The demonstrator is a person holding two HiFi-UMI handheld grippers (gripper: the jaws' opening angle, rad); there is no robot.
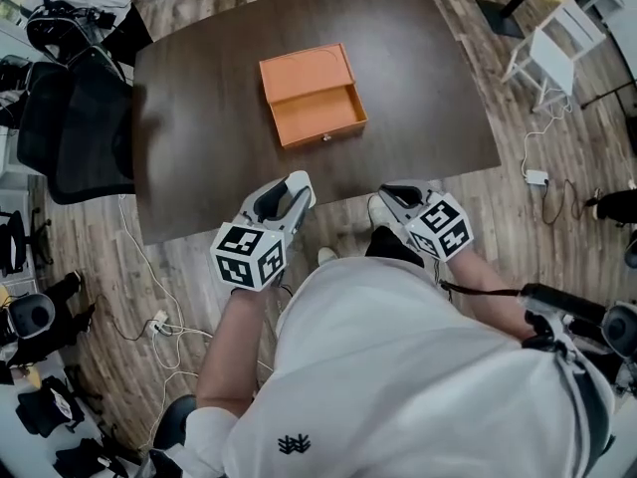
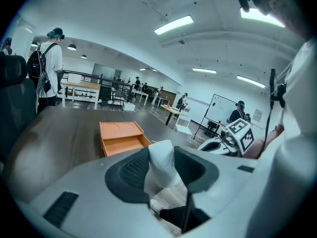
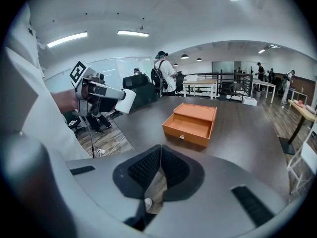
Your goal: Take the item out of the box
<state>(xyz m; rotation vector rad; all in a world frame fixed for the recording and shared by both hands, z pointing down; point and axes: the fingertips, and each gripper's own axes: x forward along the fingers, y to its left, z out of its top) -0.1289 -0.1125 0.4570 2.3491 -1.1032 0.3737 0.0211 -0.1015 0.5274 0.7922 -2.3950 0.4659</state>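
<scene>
Left tool (image 2: 162, 175) grips a white item (image 2: 159, 155), possibly folded paper or cloth, between its widely spread pads, at the near edge of the tabletop (image 1: 418, 88) and well apart from the orange box (image 1: 311, 95). The right tool (image 3: 159, 168) has its jaws pressed together, gripping nothing. The box's drawer (image 1: 320, 118) is pulled out toward the person.

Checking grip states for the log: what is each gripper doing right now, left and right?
Left gripper: closed on a white item.
Right gripper: closed, nothing between its jaws.
</scene>
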